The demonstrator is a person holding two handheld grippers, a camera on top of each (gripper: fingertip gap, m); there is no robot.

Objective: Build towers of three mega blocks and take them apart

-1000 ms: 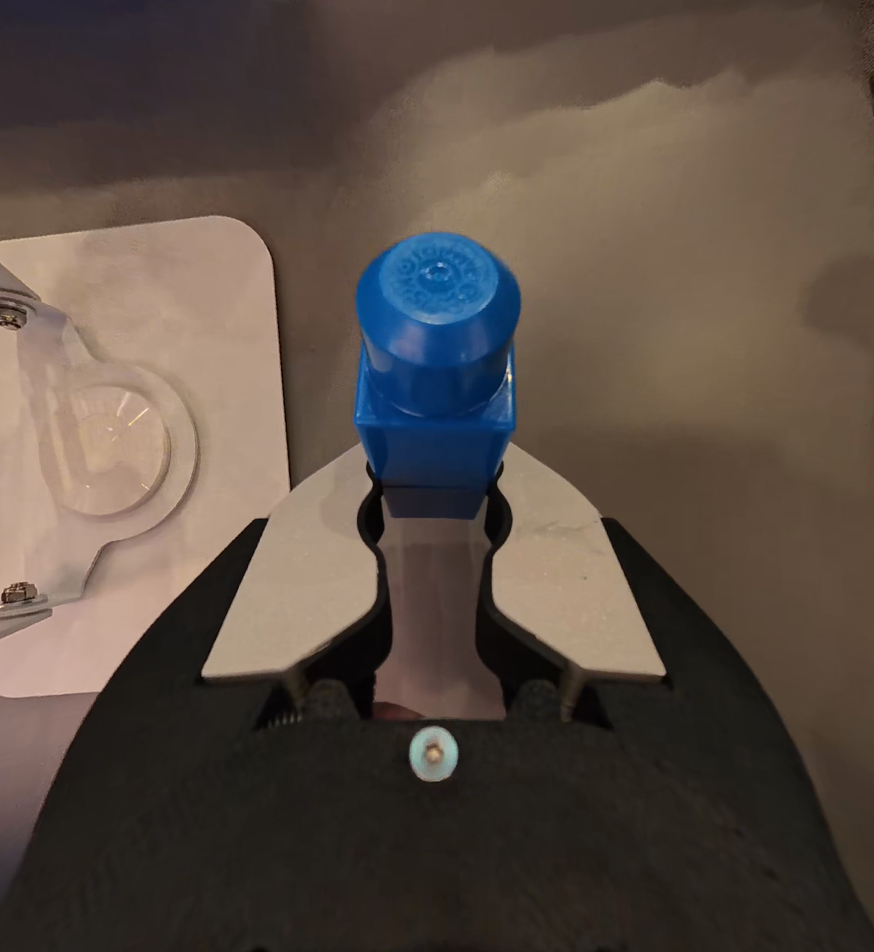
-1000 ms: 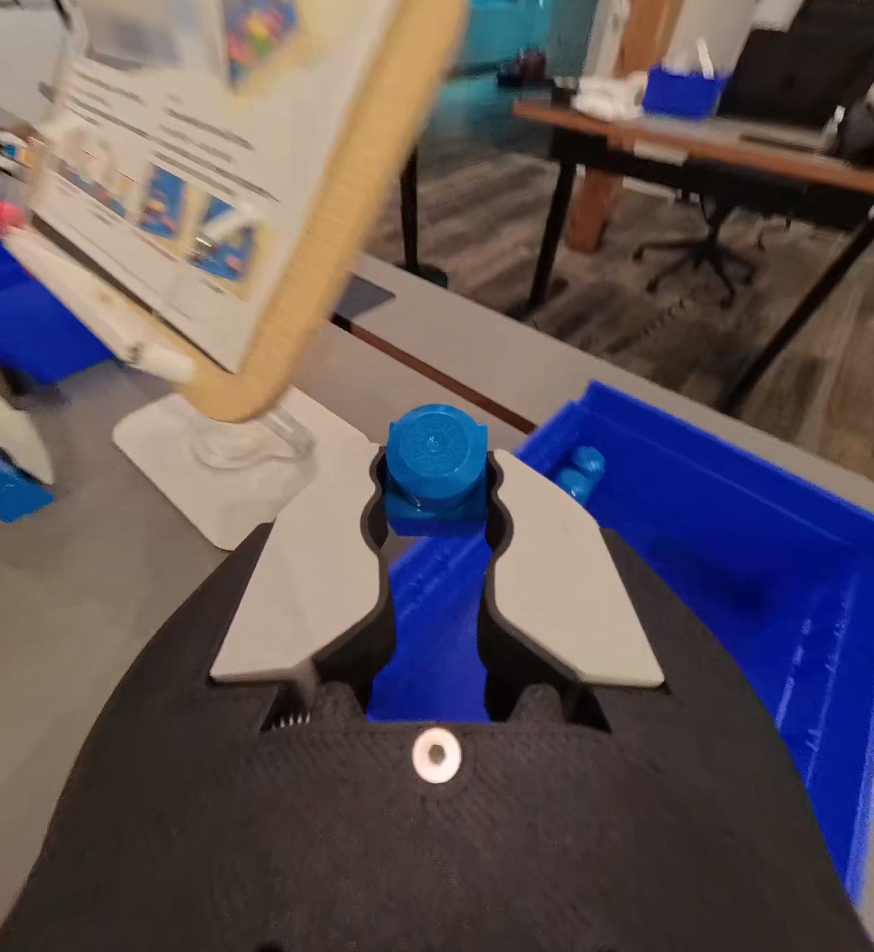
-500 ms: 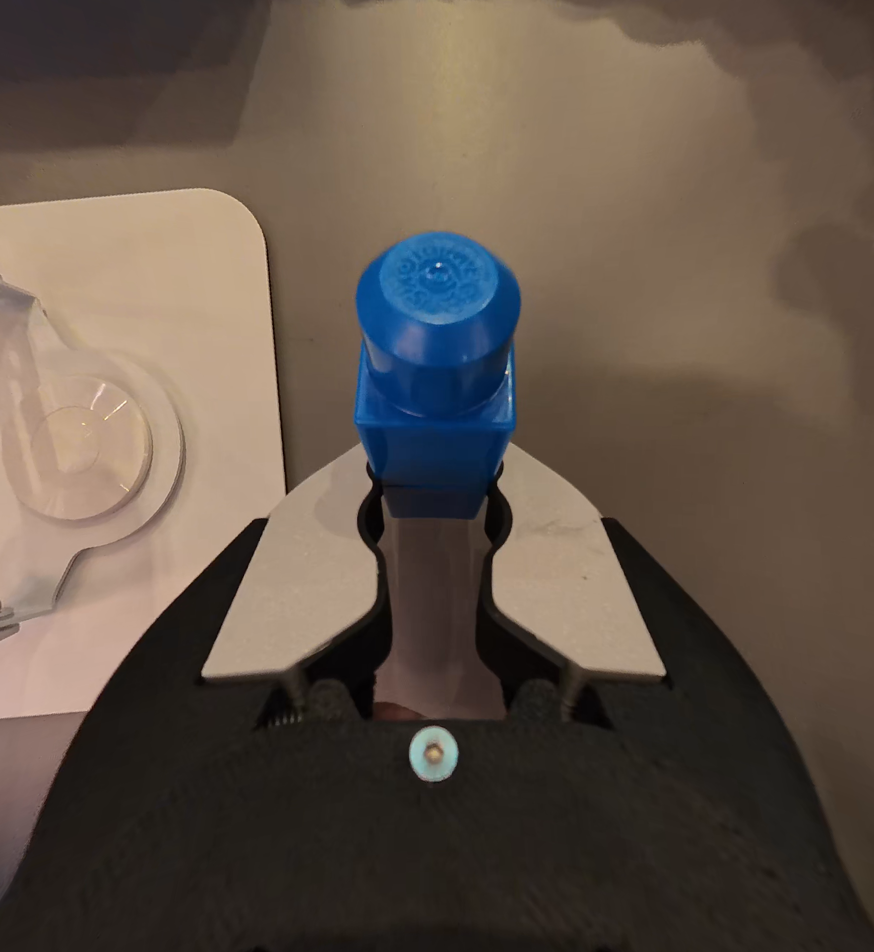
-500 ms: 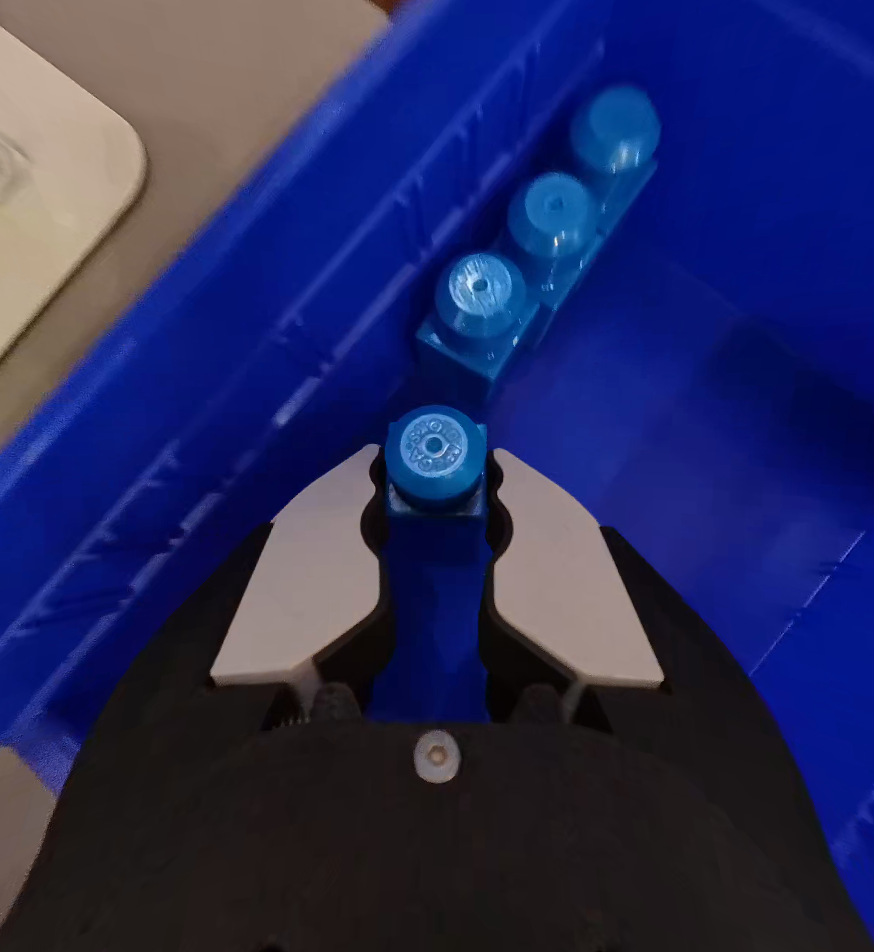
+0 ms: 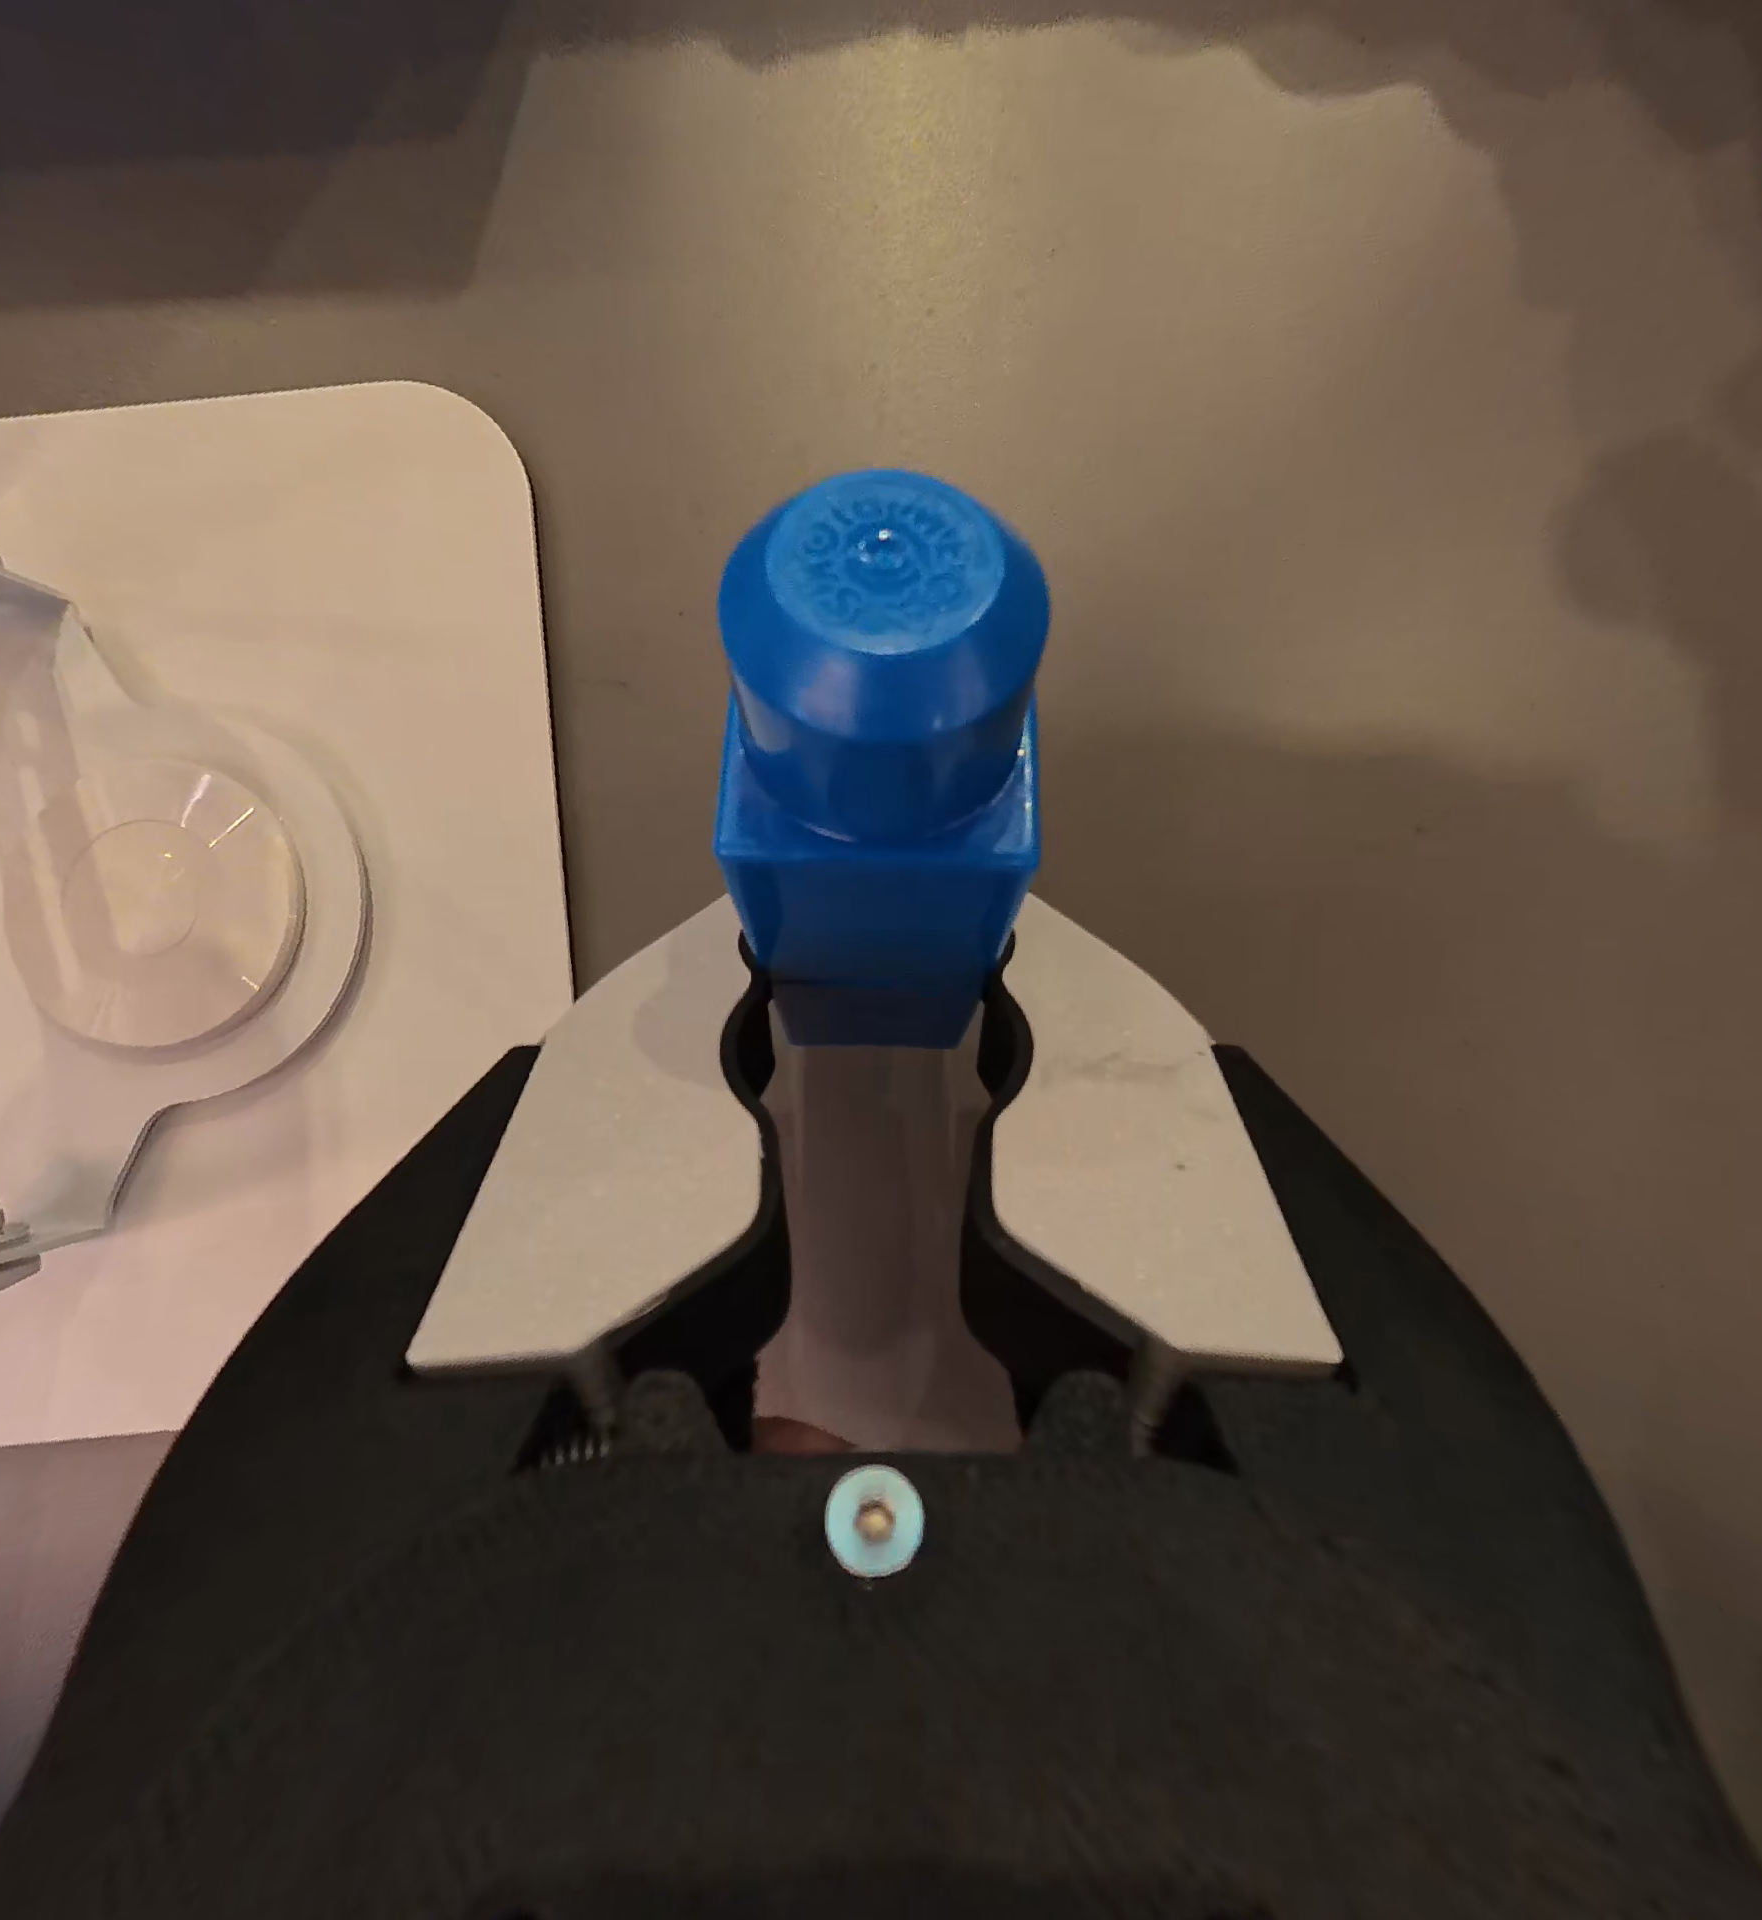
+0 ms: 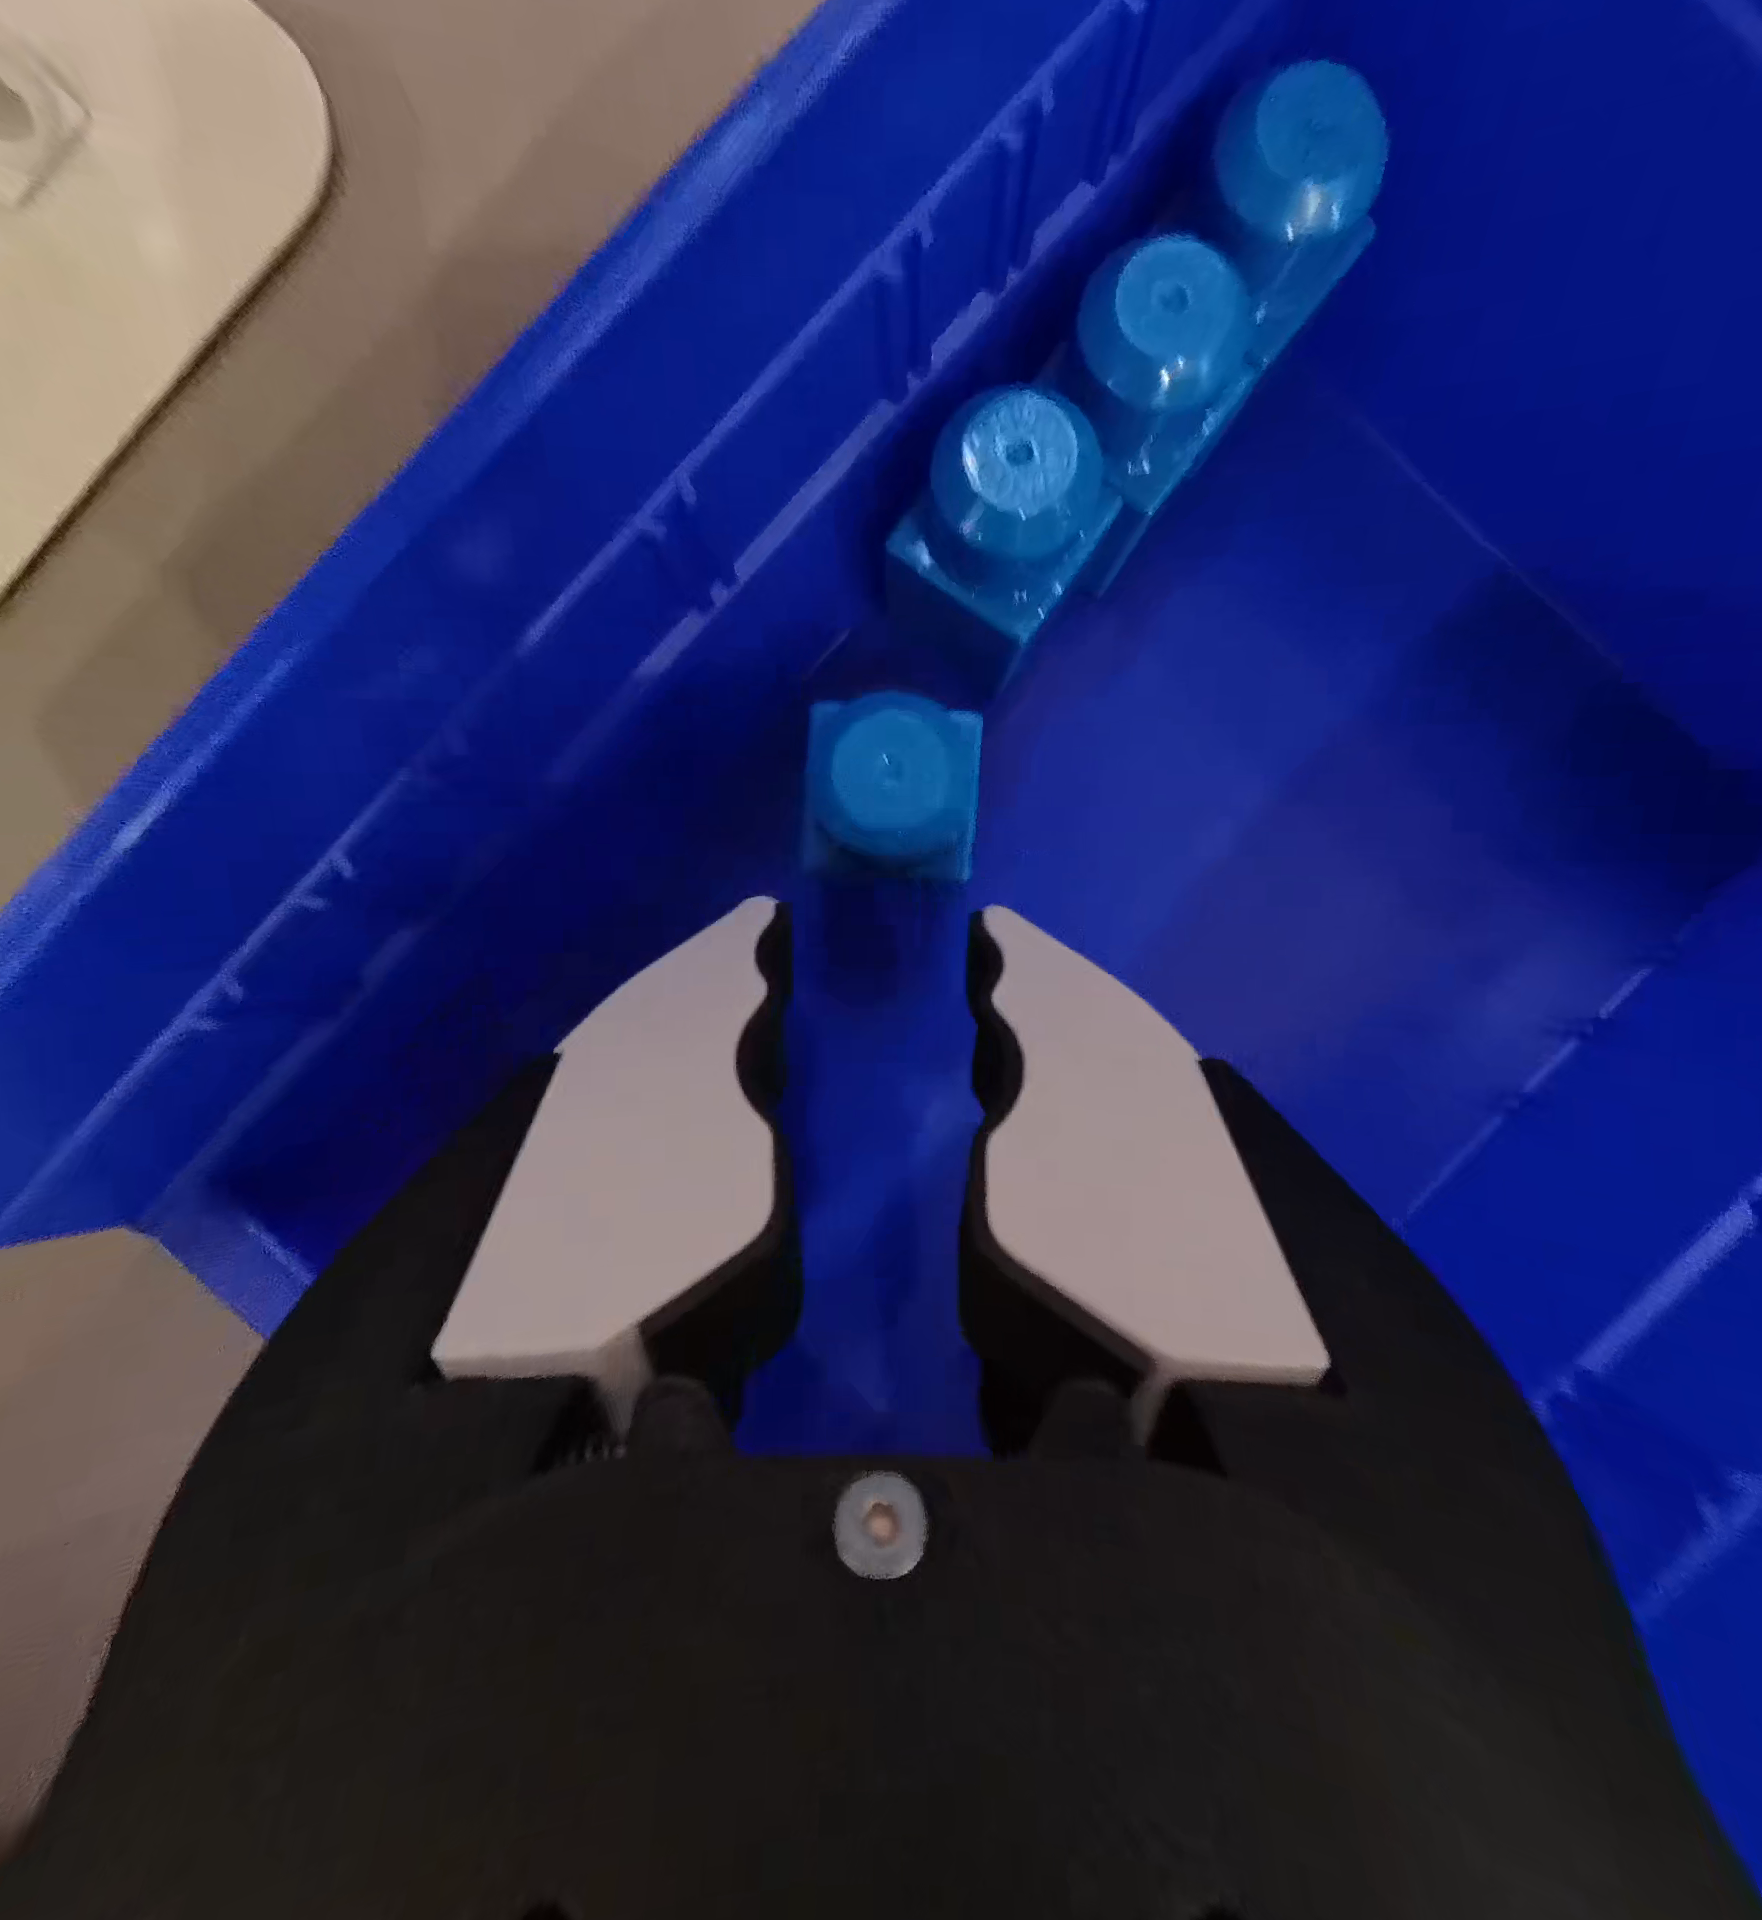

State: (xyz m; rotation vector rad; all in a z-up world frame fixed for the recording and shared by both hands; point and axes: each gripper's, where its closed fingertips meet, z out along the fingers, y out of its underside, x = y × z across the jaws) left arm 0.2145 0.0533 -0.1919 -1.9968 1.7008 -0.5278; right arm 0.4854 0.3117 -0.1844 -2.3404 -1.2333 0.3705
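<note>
In the left wrist view my left gripper is shut on a blue mega block. The pads press its lower sides and its round stud points away from me, above the grey table. In the right wrist view my right gripper is open and empty inside a blue bin. A single blue mega block lies on the bin floor just beyond the fingertips, free of them. A row of blue blocks lies along the bin wall behind it.
A white base plate with a clear stand mount lies on the table left of my left gripper. Its corner also shows in the right wrist view, left of the bin. The bin's walls rise on both sides of my right gripper. About 40 centimetres separates my left fingertips from my right.
My right gripper swung down into the bin with its blue block, then let it go; the block now lies ahead of the fingertips. My left gripper kept its block and barely moved.
</note>
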